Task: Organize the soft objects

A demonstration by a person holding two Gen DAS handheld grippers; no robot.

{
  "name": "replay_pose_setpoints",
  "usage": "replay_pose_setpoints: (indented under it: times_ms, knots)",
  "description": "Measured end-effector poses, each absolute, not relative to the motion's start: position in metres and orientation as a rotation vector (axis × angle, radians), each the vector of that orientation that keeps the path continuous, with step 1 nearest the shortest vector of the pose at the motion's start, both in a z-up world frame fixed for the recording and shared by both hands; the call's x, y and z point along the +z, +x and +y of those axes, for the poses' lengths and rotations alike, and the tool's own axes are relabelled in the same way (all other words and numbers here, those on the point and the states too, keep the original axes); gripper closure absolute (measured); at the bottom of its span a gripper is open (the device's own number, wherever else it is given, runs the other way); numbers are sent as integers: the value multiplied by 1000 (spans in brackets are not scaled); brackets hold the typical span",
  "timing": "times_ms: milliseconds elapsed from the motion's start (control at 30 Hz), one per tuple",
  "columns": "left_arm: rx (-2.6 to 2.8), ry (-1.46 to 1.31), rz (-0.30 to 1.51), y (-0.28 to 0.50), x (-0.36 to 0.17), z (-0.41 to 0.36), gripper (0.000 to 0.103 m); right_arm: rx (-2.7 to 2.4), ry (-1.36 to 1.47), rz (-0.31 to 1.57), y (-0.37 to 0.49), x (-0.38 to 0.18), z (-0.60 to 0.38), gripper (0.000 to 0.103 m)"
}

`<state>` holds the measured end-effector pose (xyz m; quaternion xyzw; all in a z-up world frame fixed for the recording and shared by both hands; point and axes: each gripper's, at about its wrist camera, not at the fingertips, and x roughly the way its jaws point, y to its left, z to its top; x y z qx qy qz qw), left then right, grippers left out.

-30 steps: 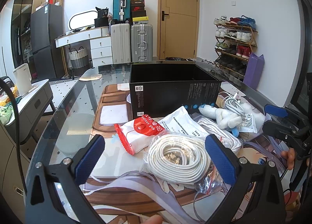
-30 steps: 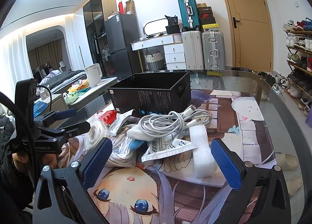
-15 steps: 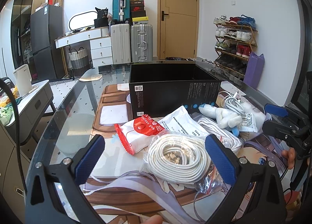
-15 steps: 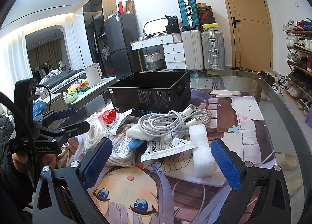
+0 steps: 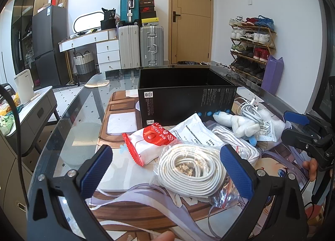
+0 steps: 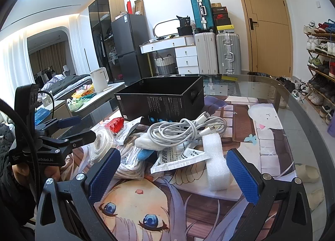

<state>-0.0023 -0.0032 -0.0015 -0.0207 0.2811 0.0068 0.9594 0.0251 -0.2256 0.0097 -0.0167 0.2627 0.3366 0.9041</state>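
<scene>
An open black box (image 5: pixel 184 92) (image 6: pixel 165 98) stands on the glass table. In front of it lies a heap: a bagged coil of white cord (image 5: pixel 192 169), a red-topped balloon glue pouch (image 5: pixel 150 142), a white packet (image 5: pixel 194 130), a white plush toy (image 5: pixel 238 123), a white charging cable (image 6: pixel 186 127) and a white foam block (image 6: pixel 215 165). My left gripper (image 5: pixel 167 174) is open, just short of the cord coil. My right gripper (image 6: pixel 173 176) is open, low before the foam block and packet.
An anime-print mat (image 6: pixel 146 209) covers the table under the heap. The glass table edge (image 5: pixel 69 111) curves on the left. A side cabinet with a white kettle (image 5: pixel 24 86) stands to the left. Suitcases, a door and a shoe rack (image 5: pixel 251 48) line the walls.
</scene>
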Motion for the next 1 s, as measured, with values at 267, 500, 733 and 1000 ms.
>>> replay_pose_setpoints:
  times_ms: [267,500,733,1000]
  knots:
    - [14,-40,571,-2,-2,-3,0,694,-35,544,25,10,-226,0]
    - [11,-44,574,-2,-3,-3,0,697,-44,572,30,8,-229,0]
    - [-3,-33,588,-2,-4,-2,0,684,-69,594,41,12,-231,1]
    - [-62,-43,635,0,0,-2,0,609,-97,641,57,16,-242,0]
